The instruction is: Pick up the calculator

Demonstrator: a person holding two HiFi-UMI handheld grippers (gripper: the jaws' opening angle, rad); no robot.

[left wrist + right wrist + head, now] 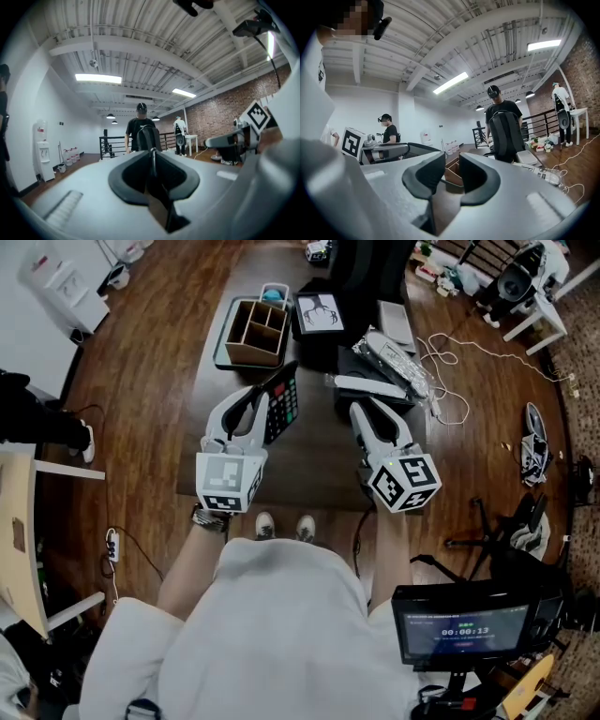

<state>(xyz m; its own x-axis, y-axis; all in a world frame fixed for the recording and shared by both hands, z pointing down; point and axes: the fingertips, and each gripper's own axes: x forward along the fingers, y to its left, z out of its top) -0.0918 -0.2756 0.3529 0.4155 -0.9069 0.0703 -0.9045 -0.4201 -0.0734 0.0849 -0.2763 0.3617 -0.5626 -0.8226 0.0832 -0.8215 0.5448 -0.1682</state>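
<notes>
The black calculator (284, 401) hangs tilted above the dark table (309, 470), gripped at its left edge by my left gripper (259, 405). In the left gripper view it shows only as a thin dark edge (152, 157), and the left gripper (153, 171) is shut on it. My right gripper (362, 412) is held level beside it, to the right, and does not touch it. In the right gripper view the right gripper (451, 176) stands open with nothing between its pads, and the calculator (423, 149) appears to its left.
A wooden organizer in a tray (255, 334) stands at the table's far end. A white card with a drawing (319, 313) and a power strip with cables (398, 357) lie beside it. A person with a backpack (505, 126) stands beyond the table. A monitor (469, 629) sits at lower right.
</notes>
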